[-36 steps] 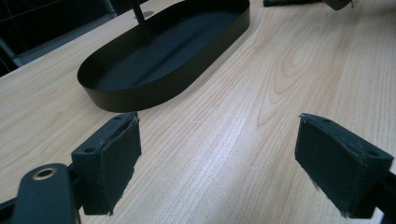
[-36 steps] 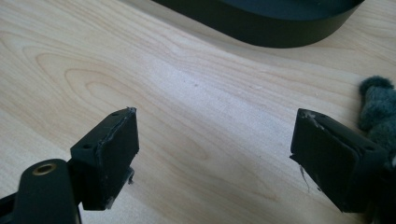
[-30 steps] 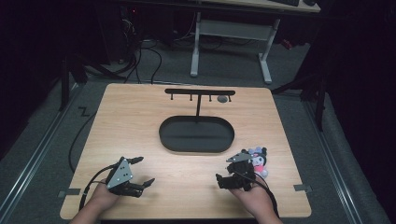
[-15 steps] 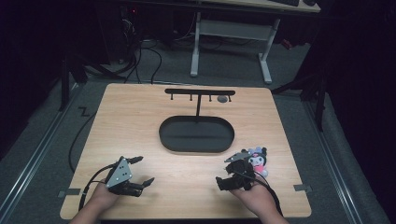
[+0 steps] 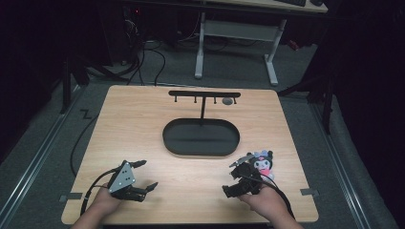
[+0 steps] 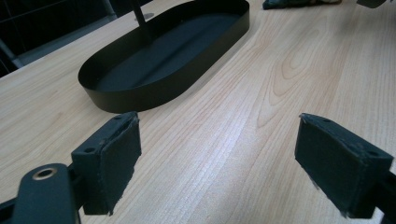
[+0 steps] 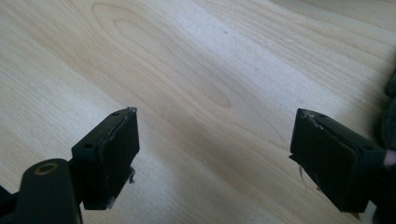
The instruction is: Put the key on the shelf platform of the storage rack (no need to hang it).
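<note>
A small plush toy (image 5: 263, 164) with a black head and a pink and white body lies on the wooden table (image 5: 143, 129) at the front right. My right gripper (image 5: 244, 168) stands open just to its left, close beside it. In the right gripper view the jaws (image 7: 215, 126) are spread over bare wood, with a dark edge of the plush toy (image 7: 390, 122) at the far right. My left gripper (image 5: 146, 174) rests open at the front left, holding nothing. In the left gripper view its jaws (image 6: 217, 126) face a black oval tray (image 6: 140, 95).
The black oval tray (image 5: 200, 150) sits mid-table. A T-shaped stand (image 5: 204, 94) with small hooks rises from it, and a small grey thing (image 5: 228, 101) hangs near the bar's right end. A desk frame and cables lie on the floor beyond the table.
The right gripper has shifted slightly beside the plush toy, which now shows more fully. The left gripper has stayed where it was.
</note>
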Tool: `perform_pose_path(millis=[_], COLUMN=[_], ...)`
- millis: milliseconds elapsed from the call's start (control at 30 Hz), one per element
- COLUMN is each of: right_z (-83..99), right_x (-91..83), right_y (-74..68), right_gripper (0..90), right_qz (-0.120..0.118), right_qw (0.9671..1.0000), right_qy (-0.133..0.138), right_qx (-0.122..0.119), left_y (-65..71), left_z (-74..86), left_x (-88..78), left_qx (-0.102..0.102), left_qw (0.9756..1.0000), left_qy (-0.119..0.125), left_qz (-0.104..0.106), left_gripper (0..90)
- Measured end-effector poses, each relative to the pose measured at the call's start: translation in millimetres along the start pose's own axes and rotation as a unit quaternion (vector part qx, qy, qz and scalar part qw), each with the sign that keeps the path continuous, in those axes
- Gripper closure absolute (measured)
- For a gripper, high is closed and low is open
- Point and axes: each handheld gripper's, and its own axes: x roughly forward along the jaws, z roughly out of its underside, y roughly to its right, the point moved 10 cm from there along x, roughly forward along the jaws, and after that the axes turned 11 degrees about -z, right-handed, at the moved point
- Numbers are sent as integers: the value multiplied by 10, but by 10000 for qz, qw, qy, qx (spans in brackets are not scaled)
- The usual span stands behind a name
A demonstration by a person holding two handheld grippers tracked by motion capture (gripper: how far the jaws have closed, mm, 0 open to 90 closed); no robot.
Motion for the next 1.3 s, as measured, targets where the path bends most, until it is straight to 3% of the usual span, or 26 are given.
perform_pose_path(millis=[233,367,533,567,600,967,1033,1067,1233,1267,1300], right_z=[66,107,174,194,178,195,208,193,205,231,227], right_x=[-15,-11,-24,-36,-44,-162,-181,-209,-303,-329,-349], right_y=[23,27,-6,-32,-4,9,9,42,136,119,163], right_gripper=[161,155,157,157,157,157,157,156,156,156,156], right_qz=[0,75,3,-30,-18,-43,12,1,67,115,112], right_qw=[9995,9985,9940,9930,9916,9909,9915,9920,9923,9922,9926], right_qy=[-322,-530,-1016,-1130,-1165,-1299,-1295,-1242,-1220,-1236,-1210], right_qx=[0,-119,-413,-336,-568,-351,-159,-244,-201,108,18], left_y=[4,5,6,6,7,11,11,11,12,12,12], left_z=[3,3,3,2,2,3,3,3,3,3,3], left_x=[3,4,3,3,2,1,2,3,3,2,2], left_qx=[22,31,27,26,23,38,45,40,44,48,51], left_qw=[10000,10000,10000,10000,10000,10000,10000,10000,10000,10000,10000], left_qy=[-18,-19,-19,-17,-18,-11,-12,-12,-13,-16,-18], left_qz=[0,-7,1,2,6,9,5,2,6,4,5], left_gripper=[154,154,154,154,154,154,154,154,154,154,154])
